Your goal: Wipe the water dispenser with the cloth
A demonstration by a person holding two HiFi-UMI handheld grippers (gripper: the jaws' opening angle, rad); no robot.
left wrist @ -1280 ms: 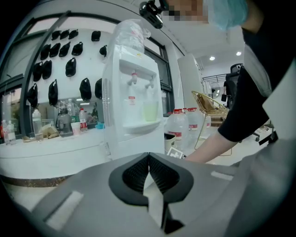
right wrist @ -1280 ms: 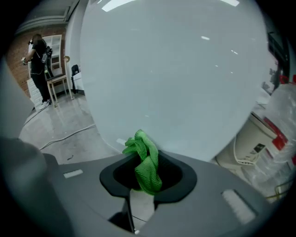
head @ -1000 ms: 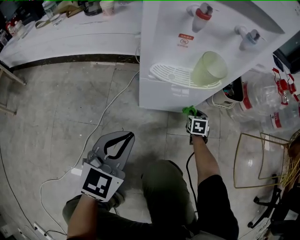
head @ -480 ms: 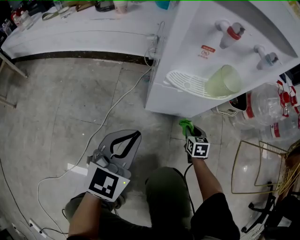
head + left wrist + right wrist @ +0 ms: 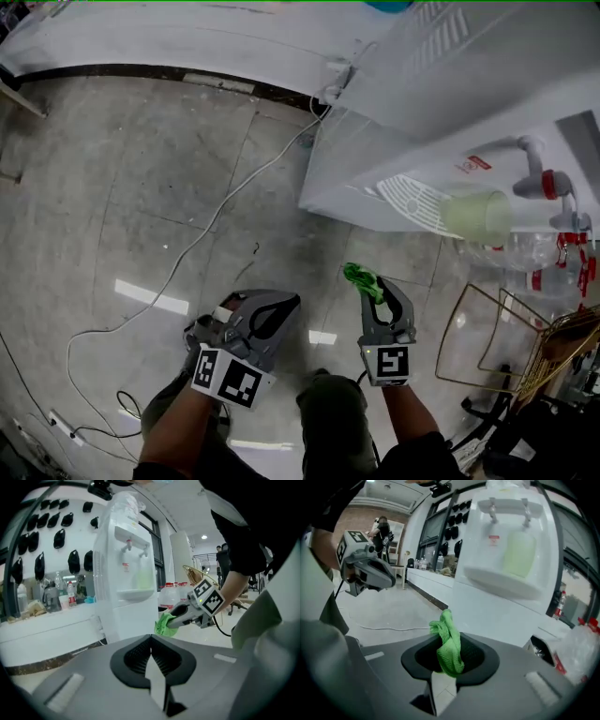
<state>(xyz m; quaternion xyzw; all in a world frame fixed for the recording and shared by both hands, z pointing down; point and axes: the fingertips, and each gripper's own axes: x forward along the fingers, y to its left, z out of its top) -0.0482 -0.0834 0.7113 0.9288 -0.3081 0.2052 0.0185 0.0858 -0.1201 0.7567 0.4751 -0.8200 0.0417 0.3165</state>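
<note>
The white water dispenser (image 5: 441, 112) stands at the upper right in the head view, with a drip tray (image 5: 412, 202) holding a pale green cup (image 5: 476, 217) under its taps. It also fills the right gripper view (image 5: 511, 569) and stands ahead in the left gripper view (image 5: 129, 578). My right gripper (image 5: 367, 281) is shut on a bunched green cloth (image 5: 447, 644), held low over the floor, short of the dispenser's base. The same cloth (image 5: 361, 278) shows at the jaw tips. My left gripper (image 5: 281, 307) is shut and holds nothing, to the left of the right one.
A white power cord (image 5: 187, 253) snakes across the grey tiled floor (image 5: 141, 187). A long white counter (image 5: 187, 37) runs along the back. Water bottles (image 5: 553, 267) and a gold wire frame (image 5: 487, 337) stand right of the dispenser. My legs are below the grippers.
Both grippers have drawn back and down from the dispenser's base. The head view has swung, so the dispenser now sits further right and higher. The cloth stays in the right gripper.
</note>
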